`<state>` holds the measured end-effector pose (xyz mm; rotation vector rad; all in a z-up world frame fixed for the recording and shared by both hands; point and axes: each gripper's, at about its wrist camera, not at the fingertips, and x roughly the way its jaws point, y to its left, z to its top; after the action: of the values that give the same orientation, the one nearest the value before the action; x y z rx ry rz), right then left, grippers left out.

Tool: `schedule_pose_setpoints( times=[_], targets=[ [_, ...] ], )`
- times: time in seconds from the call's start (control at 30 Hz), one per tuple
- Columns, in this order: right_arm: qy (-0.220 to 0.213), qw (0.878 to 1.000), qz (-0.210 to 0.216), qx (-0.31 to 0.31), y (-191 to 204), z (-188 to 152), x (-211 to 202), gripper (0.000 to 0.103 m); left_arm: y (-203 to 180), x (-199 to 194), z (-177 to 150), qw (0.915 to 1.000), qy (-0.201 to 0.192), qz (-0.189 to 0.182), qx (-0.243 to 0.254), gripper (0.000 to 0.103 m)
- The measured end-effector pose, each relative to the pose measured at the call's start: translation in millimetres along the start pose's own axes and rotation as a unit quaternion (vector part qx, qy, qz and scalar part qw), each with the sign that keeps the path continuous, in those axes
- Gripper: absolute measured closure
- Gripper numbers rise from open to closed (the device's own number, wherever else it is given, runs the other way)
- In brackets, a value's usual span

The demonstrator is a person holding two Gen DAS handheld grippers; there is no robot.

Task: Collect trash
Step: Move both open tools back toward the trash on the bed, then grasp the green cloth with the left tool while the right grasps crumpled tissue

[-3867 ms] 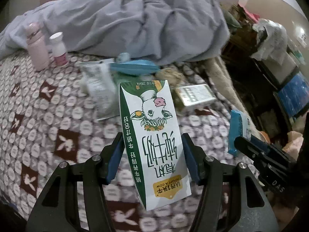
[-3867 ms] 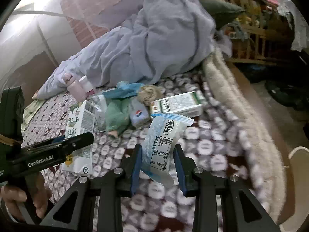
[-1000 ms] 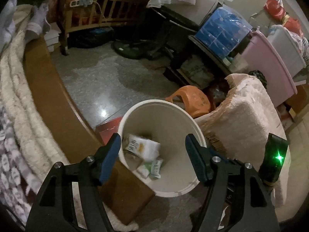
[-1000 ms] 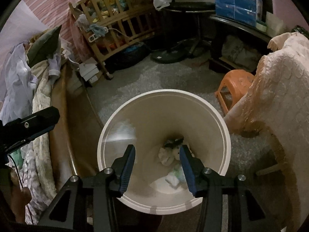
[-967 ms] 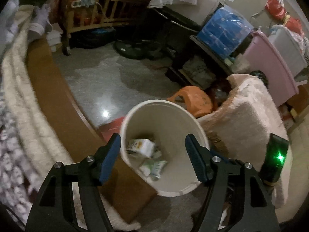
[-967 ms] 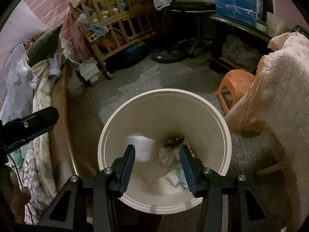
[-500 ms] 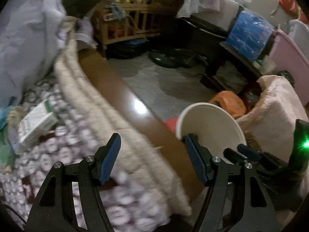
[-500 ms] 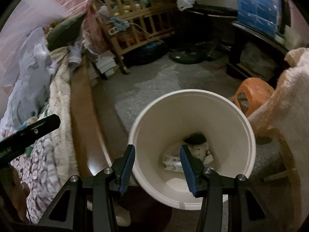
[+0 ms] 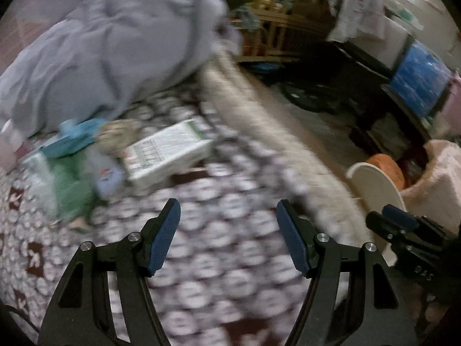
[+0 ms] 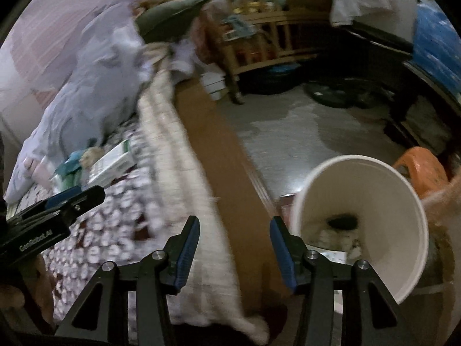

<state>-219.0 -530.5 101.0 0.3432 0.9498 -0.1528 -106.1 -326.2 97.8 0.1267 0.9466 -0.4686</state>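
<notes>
My left gripper [image 9: 229,206] is open and empty above the patterned bedspread [image 9: 219,248]. Ahead of it lies a pile of trash: a white and green carton [image 9: 168,152], a blue wrapper [image 9: 73,141], a green packet [image 9: 70,193] and a crumpled brownish wad [image 9: 115,135]. My right gripper [image 10: 233,225] is open and empty over the bed's edge, left of the white bin [image 10: 363,222]. The bin holds several pieces of trash [image 10: 334,235]. The carton also shows in the right wrist view [image 10: 113,163].
A grey quilt [image 9: 109,49] is heaped at the back of the bed. A cream fringed blanket [image 10: 184,178] and the brown bed frame [image 10: 230,173] run along the bed's edge. An orange stool [image 10: 423,170] stands behind the bin. A wooden crib [image 10: 259,28] stands at the far side.
Both grippers have swung left, from the bin back toward the bed. The milk carton and the snack packet held earlier now lie in the bin, and both grippers are empty.
</notes>
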Motion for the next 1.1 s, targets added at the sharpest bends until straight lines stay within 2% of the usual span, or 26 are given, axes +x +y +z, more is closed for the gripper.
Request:
schedule_pose_setpoints(
  times=[0.2,0.33,0.43,0.67,0.8,0.87,0.93,0.97,1.0,1.1],
  targets=[
    [0.015,0.998,0.033,-0.042,55,7,21,0.051,79,-7,-7,0.9975,0.001,0.037,-0.06,0.035],
    [0.025,0.996,0.054,-0.065,92,14,38,0.049,137,-8,-11,0.9914,0.003,0.043,-0.124,0.035],
    [0.03,0.993,0.069,-0.087,121,21,52,0.048,167,-4,-10,0.9864,0.004,0.051,-0.156,0.035],
    [0.049,0.988,0.099,-0.104,166,37,85,0.048,194,28,1,0.9836,0.015,0.069,-0.166,0.035],
    [0.045,0.986,0.108,-0.116,184,51,93,0.047,201,50,6,0.9827,0.028,0.065,-0.171,0.035],
    [0.042,0.984,0.119,-0.123,192,59,96,0.046,204,50,6,0.9835,0.019,0.057,-0.171,0.036],
    [0.038,0.982,0.13,-0.131,204,69,103,0.043,204,48,4,0.9866,0.017,0.049,-0.154,0.052],
    [0.039,0.981,0.133,-0.134,211,73,108,0.042,204,46,3,0.9881,0.017,0.042,-0.147,0.057],
    [0.04,0.98,0.136,-0.138,219,78,115,0.042,204,42,1,0.9893,0.017,0.026,-0.143,0.067],
    [0.057,0.976,0.153,-0.143,241,88,142,0.042,204,33,-1,0.9902,0.02,0.015,-0.137,0.068]
  ],
)
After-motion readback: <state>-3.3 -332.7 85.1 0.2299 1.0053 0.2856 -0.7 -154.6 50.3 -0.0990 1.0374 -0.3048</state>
